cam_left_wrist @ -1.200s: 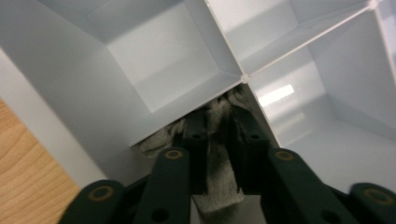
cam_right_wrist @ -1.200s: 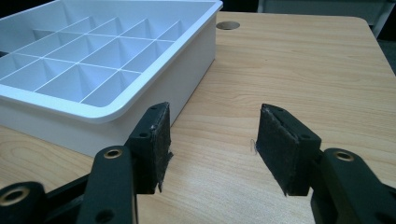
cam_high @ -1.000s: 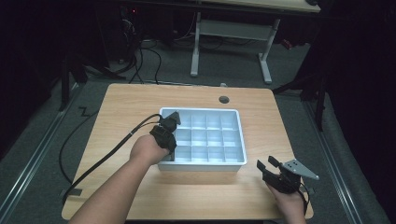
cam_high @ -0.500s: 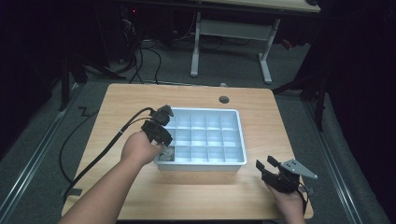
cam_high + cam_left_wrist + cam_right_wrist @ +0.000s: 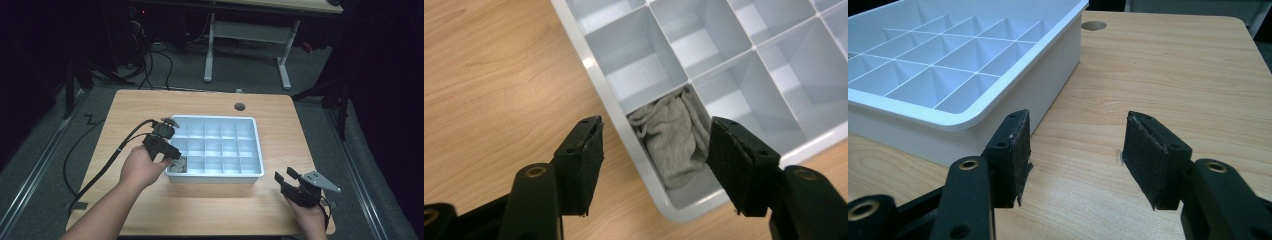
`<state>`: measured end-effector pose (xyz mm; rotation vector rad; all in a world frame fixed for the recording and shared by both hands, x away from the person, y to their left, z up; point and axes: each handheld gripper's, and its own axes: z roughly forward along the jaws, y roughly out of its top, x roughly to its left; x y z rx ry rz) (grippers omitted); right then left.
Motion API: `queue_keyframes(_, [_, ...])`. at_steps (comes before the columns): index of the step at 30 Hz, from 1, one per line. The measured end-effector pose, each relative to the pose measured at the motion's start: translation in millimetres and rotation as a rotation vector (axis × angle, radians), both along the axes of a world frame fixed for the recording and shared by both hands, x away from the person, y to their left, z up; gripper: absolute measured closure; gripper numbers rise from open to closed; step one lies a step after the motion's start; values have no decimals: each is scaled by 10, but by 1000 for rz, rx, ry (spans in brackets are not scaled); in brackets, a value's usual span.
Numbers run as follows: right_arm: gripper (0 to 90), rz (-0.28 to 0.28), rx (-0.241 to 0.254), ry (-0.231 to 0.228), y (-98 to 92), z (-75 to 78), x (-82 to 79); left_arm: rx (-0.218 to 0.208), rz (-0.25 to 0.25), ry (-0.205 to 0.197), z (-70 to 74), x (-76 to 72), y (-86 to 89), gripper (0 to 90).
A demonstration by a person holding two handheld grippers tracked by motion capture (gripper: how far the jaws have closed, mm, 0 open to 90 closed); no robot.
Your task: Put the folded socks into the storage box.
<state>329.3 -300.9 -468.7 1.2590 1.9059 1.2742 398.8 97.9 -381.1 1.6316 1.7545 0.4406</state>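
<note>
The left gripper [image 5: 167, 145] hangs raised on an outstretched forearm, jaws just opening, nothing pressed between them. The right gripper [image 5: 288, 181] sits low by the person's near side, jaws apart.

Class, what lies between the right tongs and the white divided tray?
Bare wooden table; right tongs stand open beside the tray, as the right gripper view shows.

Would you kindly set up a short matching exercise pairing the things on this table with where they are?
Things:
1. grey cloth
2. left claw
3. right claw
4. round hole

Places:
A. over bare wood beside the tray's corner
B. in the tabletop beyond the tray
C. in the tray's near-left compartment
D. open above the cloth

Pairs: 1-C, 2-D, 3-A, 4-B
</note>
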Motion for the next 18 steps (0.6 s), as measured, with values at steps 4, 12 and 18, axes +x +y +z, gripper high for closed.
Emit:
queue_keyframes(4, [441, -2, 1, 0, 2, 4, -8, -2, -14, 14, -62, -233, 86, 389])
queue_keyframes(12, [441, 1, -5, 1, 20, 1, -6, -19, 26, -33, -342, -617, 291, 380])
queue_keyframes(18, [441, -1, -9, 7, 22, -8, -9, -112, 112, -122, -579, -783, 432, 380])
